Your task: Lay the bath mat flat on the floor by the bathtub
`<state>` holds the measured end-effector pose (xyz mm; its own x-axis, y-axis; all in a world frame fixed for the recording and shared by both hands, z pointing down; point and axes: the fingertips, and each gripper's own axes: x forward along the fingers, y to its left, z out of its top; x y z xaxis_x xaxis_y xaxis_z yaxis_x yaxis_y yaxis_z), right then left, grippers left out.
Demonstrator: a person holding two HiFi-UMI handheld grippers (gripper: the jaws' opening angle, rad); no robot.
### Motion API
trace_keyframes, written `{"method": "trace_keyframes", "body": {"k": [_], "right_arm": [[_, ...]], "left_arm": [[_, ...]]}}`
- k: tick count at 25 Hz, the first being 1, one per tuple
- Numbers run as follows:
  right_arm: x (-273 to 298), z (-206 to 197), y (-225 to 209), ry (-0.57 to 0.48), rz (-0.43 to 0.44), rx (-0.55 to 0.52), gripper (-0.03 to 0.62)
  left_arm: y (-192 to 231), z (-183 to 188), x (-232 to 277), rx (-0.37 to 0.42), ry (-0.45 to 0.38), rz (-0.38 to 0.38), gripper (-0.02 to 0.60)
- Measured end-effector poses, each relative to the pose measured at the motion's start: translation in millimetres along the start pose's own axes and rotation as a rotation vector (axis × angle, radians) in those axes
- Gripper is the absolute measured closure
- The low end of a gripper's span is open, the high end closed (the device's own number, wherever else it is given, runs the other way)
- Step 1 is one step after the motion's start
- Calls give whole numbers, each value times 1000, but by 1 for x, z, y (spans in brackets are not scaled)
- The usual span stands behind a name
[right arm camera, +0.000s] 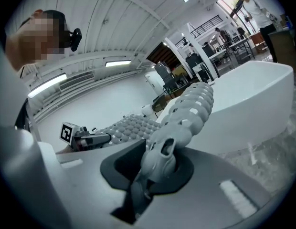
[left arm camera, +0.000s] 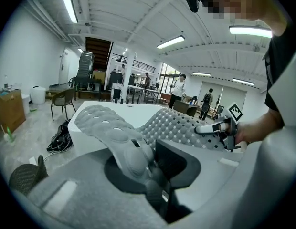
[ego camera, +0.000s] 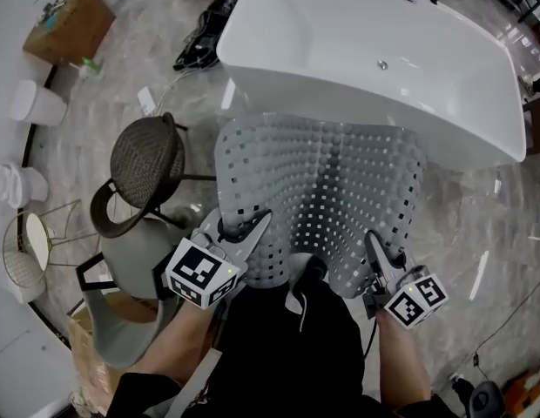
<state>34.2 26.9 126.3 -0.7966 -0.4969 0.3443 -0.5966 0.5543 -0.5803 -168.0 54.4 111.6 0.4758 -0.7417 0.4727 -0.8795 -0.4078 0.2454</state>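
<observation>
Bathtub (ego camera: 383,68): stands on the far side. Bath mat (ego camera: 322,181): not yet flat, bowed between me and the tub, its far edge close to the tub's base. Risk as I judge it: lowered unevenly, that edge may fold under or ride up the tub wall. Left gripper (ego camera: 246,232) and right gripper (ego camera: 377,252): each clamped narrow on a near corner of the mat. A shallow bite could slip.

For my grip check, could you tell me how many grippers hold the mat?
2. The left gripper clamps the near left corner of the mat; the right gripper clamps its near right corner.
</observation>
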Motion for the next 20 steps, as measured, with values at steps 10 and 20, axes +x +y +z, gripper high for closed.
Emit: {"method": "trace_keyframes", "body": {"k": [10,20], "right_arm": [[42,-87,-113,24,-90,25,554],[92,-178,-228,53,-106,31,554]], "left_arm": [[52,-102,92,41,54,-6,511],[89,-217,194,15,114,-58,514]]}}
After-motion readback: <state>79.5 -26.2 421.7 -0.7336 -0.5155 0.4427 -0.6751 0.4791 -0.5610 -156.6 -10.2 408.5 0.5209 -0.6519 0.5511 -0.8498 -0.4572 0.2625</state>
